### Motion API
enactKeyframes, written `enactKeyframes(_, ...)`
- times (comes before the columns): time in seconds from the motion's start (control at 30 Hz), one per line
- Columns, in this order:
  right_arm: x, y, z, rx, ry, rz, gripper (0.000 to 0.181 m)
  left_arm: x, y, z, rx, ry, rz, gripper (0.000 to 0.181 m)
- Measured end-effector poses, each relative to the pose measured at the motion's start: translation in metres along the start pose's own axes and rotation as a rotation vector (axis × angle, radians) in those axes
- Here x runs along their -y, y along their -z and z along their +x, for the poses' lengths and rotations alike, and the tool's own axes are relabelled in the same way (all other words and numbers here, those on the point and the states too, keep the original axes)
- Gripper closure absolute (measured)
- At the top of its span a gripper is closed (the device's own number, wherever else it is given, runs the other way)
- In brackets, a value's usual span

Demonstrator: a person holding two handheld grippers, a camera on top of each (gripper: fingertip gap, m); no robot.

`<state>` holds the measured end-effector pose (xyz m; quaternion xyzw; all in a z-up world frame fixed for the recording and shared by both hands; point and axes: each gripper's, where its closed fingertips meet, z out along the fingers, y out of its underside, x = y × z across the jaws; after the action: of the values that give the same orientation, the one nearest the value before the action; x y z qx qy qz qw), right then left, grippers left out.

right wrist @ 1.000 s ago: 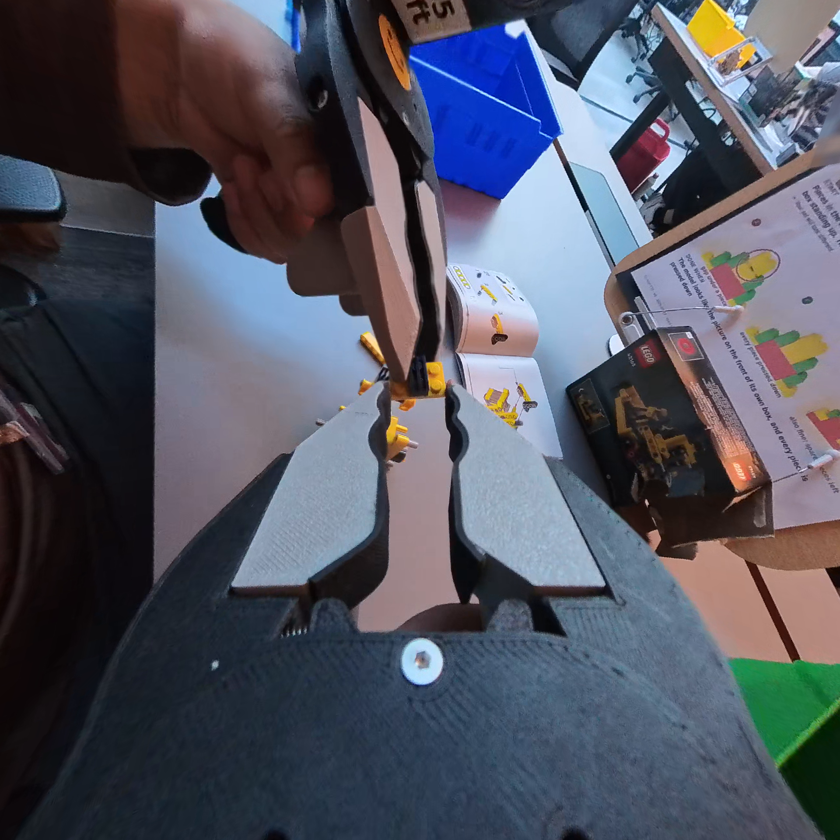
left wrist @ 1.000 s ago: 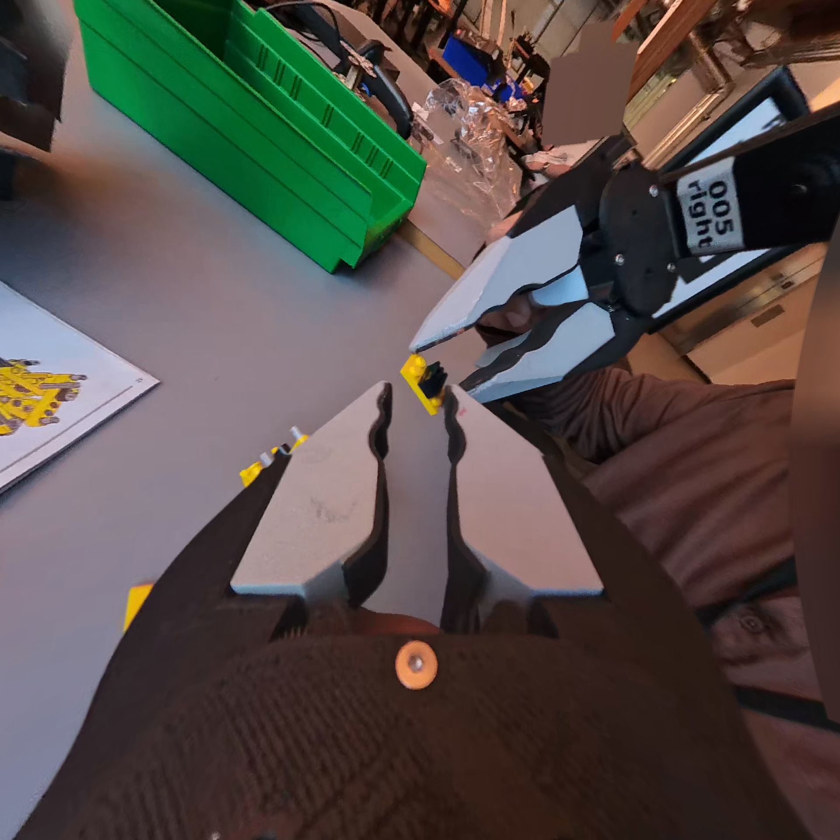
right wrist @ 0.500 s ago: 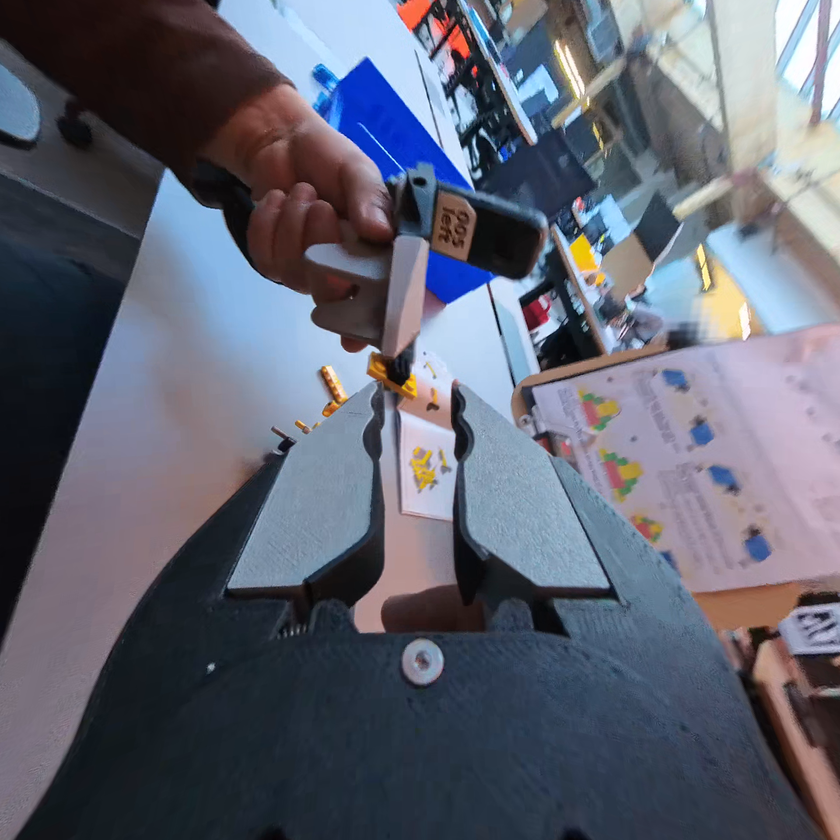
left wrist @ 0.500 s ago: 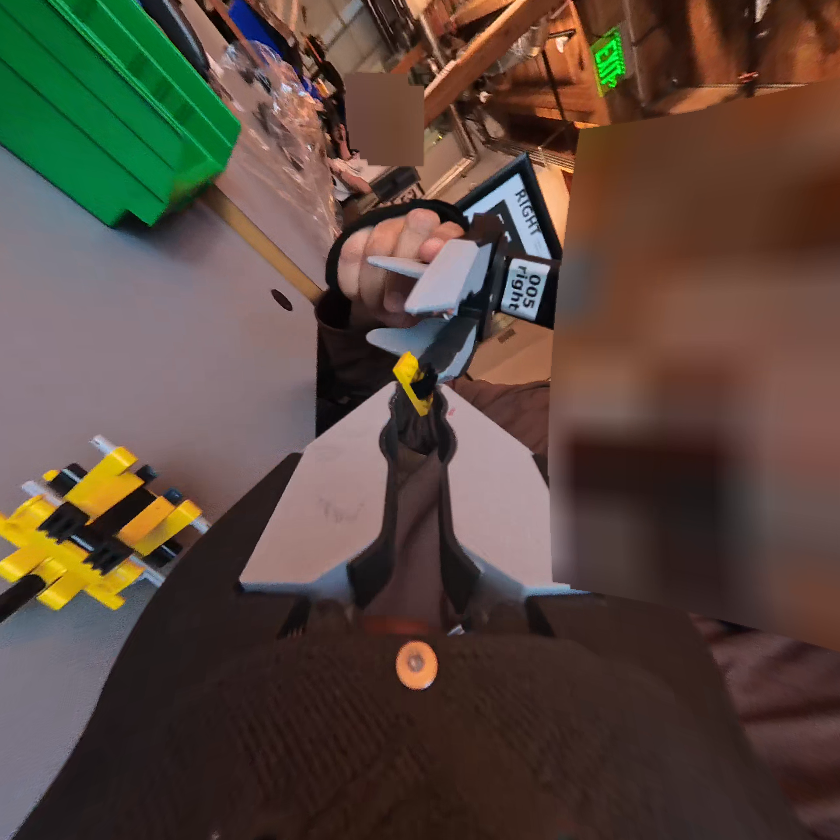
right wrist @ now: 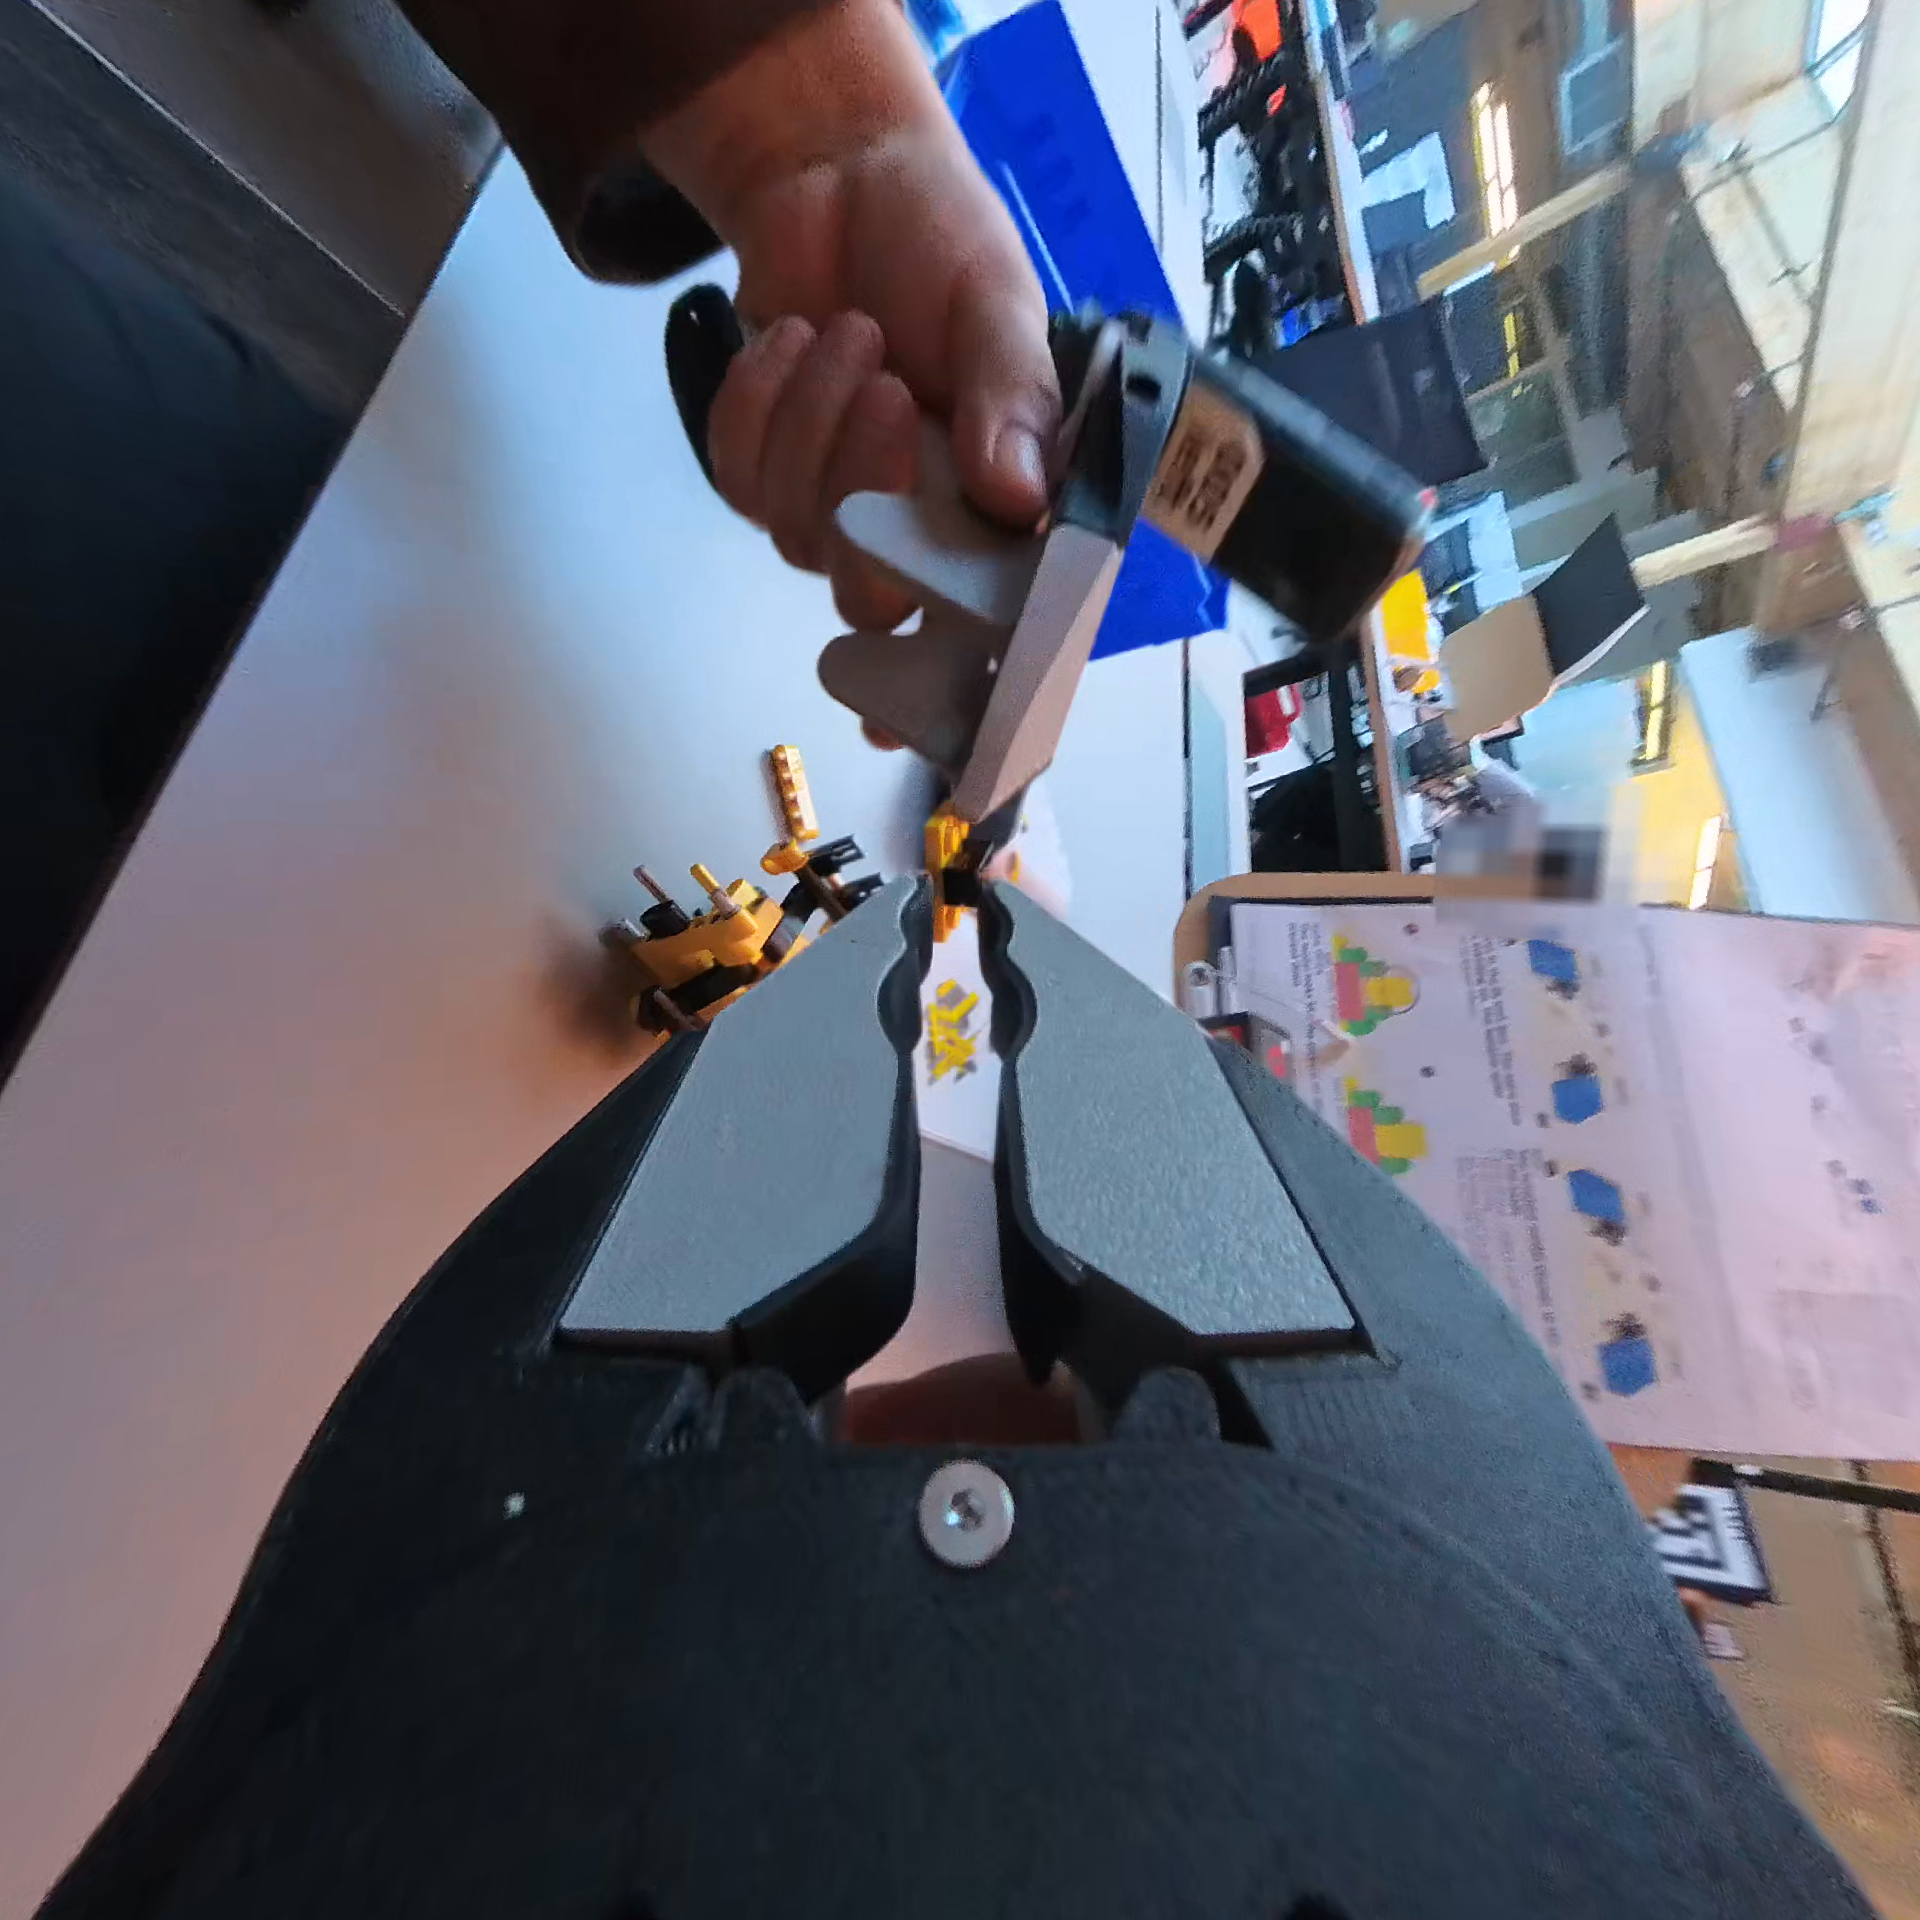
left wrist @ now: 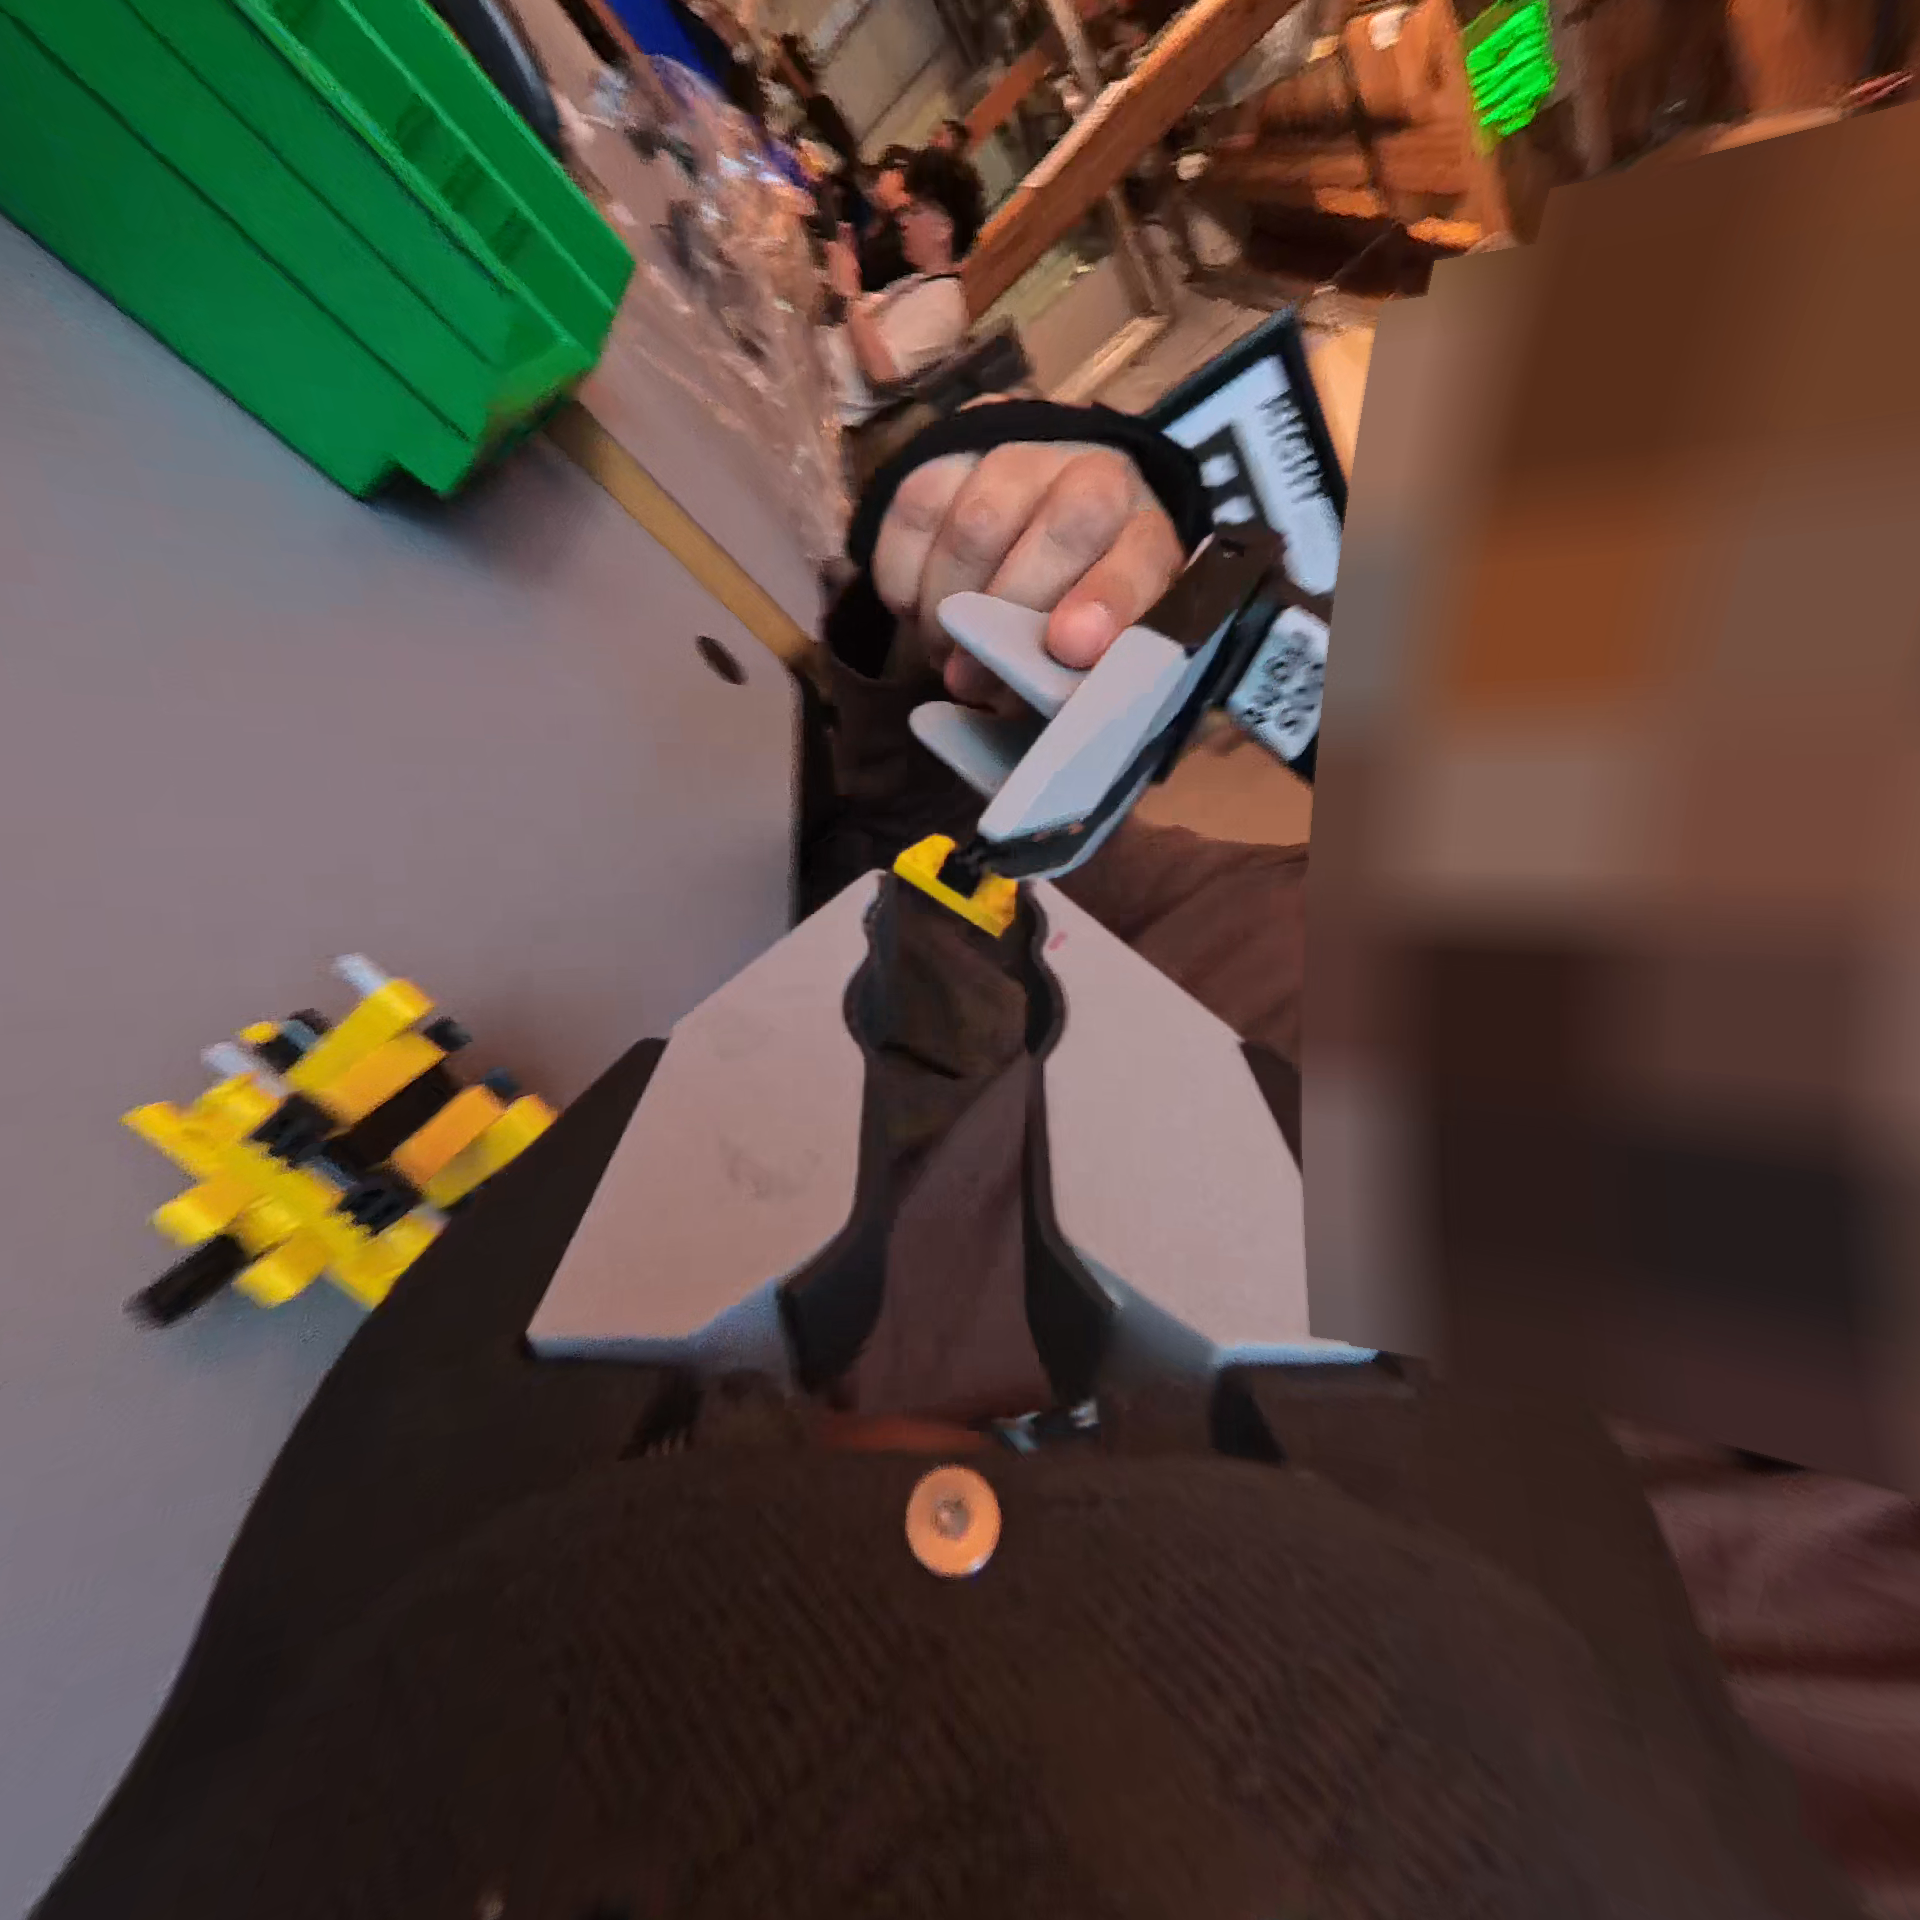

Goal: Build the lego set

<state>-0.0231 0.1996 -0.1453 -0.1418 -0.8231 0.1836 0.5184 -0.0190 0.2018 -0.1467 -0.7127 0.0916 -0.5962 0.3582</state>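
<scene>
My left gripper (left wrist: 961, 902) is shut on a small yellow Lego piece (left wrist: 954, 883) with a black part on it, held in the air off the table's near edge. My right gripper (right wrist: 954, 891) meets it tip to tip and is shut on the black part (right wrist: 962, 886). In the right wrist view the left gripper comes down from above with the yellow piece (right wrist: 943, 840). In the left wrist view the right gripper (left wrist: 1006, 854) comes in from the upper right. A partly built yellow and black model (left wrist: 332, 1143) lies on the grey table (left wrist: 364, 727); it also shows in the right wrist view (right wrist: 717, 945).
A green bin (left wrist: 312, 239) stands at the table's far side. A blue bin (right wrist: 1060, 208), a loose yellow plate (right wrist: 795, 790) and the open instruction booklet (right wrist: 951, 1044) are beyond the model. A clipboard with a printed sheet (right wrist: 1558, 1143) is on the right.
My right gripper's jaws have closed from open onto the black part. Both grippers have tilted and stayed tip to tip; the left has kept its hold on the yellow piece.
</scene>
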Motion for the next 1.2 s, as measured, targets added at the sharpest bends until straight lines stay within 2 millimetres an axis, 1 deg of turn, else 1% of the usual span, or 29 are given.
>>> enactKeyframes(0.03, -0.005, -0.003, 0.0, 0.014, -0.029, -0.005, 0.176, 0.001, 0.005, -0.007, 0.083, -0.054, 0.008, 0.159)
enactKeyframes(0.1, -0.016, -0.008, 0.001, 0.051, -0.09, -0.007, 0.177, 0.002, 0.017, -0.024, 0.274, -0.174, 0.026, 0.154)
enactKeyframes(0.13, -0.02, -0.01, 0.001, 0.073, -0.12, 0.003, 0.176, 0.001, 0.023, -0.028, 0.34, -0.228, 0.043, 0.158)
enactKeyframes(0.17, -0.022, -0.012, 0.0, 0.101, -0.146, 0.02, 0.176, -0.003, 0.025, -0.027, 0.364, -0.259, 0.05, 0.162)
enactKeyframes(0.23, -0.026, -0.016, -0.001, 0.161, -0.19, 0.048, 0.176, -0.009, 0.031, -0.029, 0.421, -0.279, 0.068, 0.158)
enactKeyframes(0.27, -0.028, -0.019, -0.002, 0.2, -0.21, 0.057, 0.176, -0.009, 0.037, -0.036, 0.498, -0.308, 0.09, 0.156)
enactKeyframes(0.33, -0.032, -0.026, -0.004, 0.271, -0.24, 0.074, 0.176, -0.011, 0.053, -0.059, 0.712, -0.379, 0.101, 0.153)
enactKeyframes(0.37, -0.034, -0.031, -0.004, 0.301, -0.255, 0.079, 0.176, -0.014, 0.057, -0.069, 0.787, -0.405, 0.091, 0.149)
enactKeyframes(0.43, -0.039, -0.04, -0.002, 0.354, -0.289, 0.075, 0.176, -0.025, 0.055, -0.084, 0.845, -0.414, 0.044, 0.143)
enactKeyframes(0.47, -0.043, -0.044, -0.001, 0.369, -0.302, 0.065, 0.176, -0.031, 0.052, -0.09, 0.855, -0.412, 0.02, 0.138)
enactKeyframes(0.53, -0.047, -0.051, -0.003, 0.399, -0.317, 0.047, 0.176, -0.034, 0.049, -0.097, 0.865, -0.43, 0.002, 0.138)
enactKeyframes(0.63, -0.051, -0.055, -0.008, 0.425, -0.331, 0.033, 0.176, -0.031, 0.046, -0.101, 0.877, -0.497, -0.005, 0.149)
enactKeyframes(0.7, -0.053, -0.057, -0.014, 0.445, -0.341, 0.031, 0.176, -0.033, 0.044, -0.107, 0.885, -0.522, -0.04, 0.153)
enactKeyframes(0.77, -0.055, -0.057, -0.018, 0.468, -0.353, 0.032, 0.176, -0.033, 0.044, -0.11, 0.87, -0.557, -0.065, 0.165)
enactKeyframes(0.83, -0.057, -0.058, -0.021, 0.499, -0.374, 0.033, 0.177, -0.032, 0.042, -0.11, 0.818, -0.597, -0.085, 0.168)
enactKeyframes(0.93, -0.06, -0.058, -0.022, 0.561, -0.414, 0.018, 0.177, -0.029, 0.041, -0.114, 0.739, -0.601, -0.131, 0.17)
enactKeyframes(1.1, -0.064, -0.058, -0.018, 0.658, -0.468, -0.02, 0.177, -0.027, 0.036, -0.115, 0.609, -0.635, -0.221, 0.171)
enactKeyframes(1.2, -0.064, -0.057, -0.016, 0.73, -0.502, -0.05, 0.177, -0.022, 0.034, -0.116, 0.563, -0.63, -0.231, 0.171)
